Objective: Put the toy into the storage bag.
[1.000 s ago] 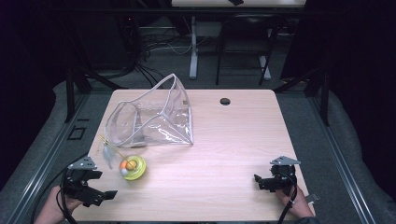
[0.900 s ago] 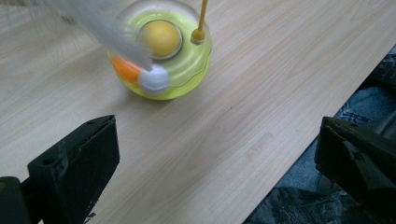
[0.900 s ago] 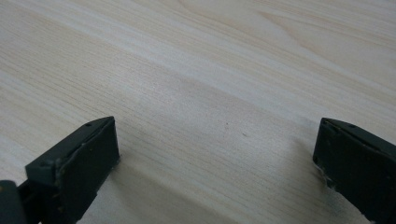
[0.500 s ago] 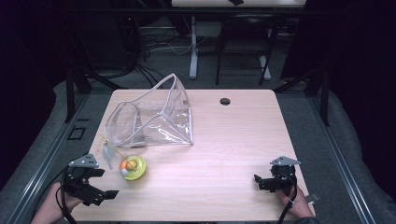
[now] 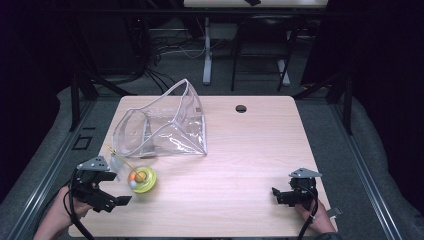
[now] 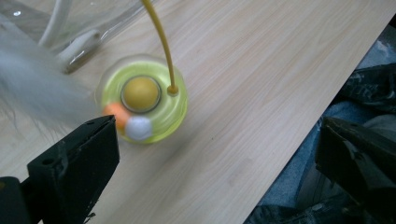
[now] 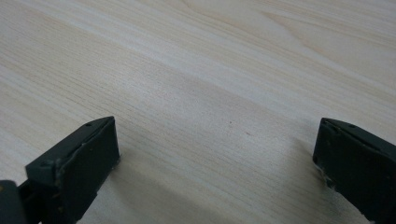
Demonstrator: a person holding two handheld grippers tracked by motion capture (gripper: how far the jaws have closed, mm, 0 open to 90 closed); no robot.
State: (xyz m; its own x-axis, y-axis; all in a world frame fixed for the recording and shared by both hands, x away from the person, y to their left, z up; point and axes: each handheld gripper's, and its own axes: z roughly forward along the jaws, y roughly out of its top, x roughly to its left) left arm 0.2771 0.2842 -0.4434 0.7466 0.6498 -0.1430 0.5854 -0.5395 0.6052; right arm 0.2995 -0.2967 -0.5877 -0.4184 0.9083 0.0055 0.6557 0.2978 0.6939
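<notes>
A round yellow-green cat toy (image 5: 141, 179) with an orange, a white and a yellow ball lies near the table's front left. A thin yellow wire (image 6: 161, 42) rises from it to a white feather (image 6: 32, 88). My left gripper (image 5: 116, 188) is open just left of the toy, close to the front edge. In the left gripper view the toy (image 6: 142, 100) lies ahead of the left jaw, between the spread jaws but not held by my left gripper (image 6: 217, 149). My right gripper (image 5: 277, 196) rests open at the front right over bare wood, with nothing inside my right gripper (image 7: 217, 144).
A clear plastic zip pouch (image 5: 162, 125) with white trim stands open behind the toy, its edge seen as the pouch (image 6: 70, 23) close to the feather. A round cable hole (image 5: 241, 108) sits at the table's (image 5: 250, 150) back. Chairs and a desk leg stand beyond.
My left gripper has crept slightly forward and right, toward the toy. The right gripper, the pouch and the toy have stayed put.
</notes>
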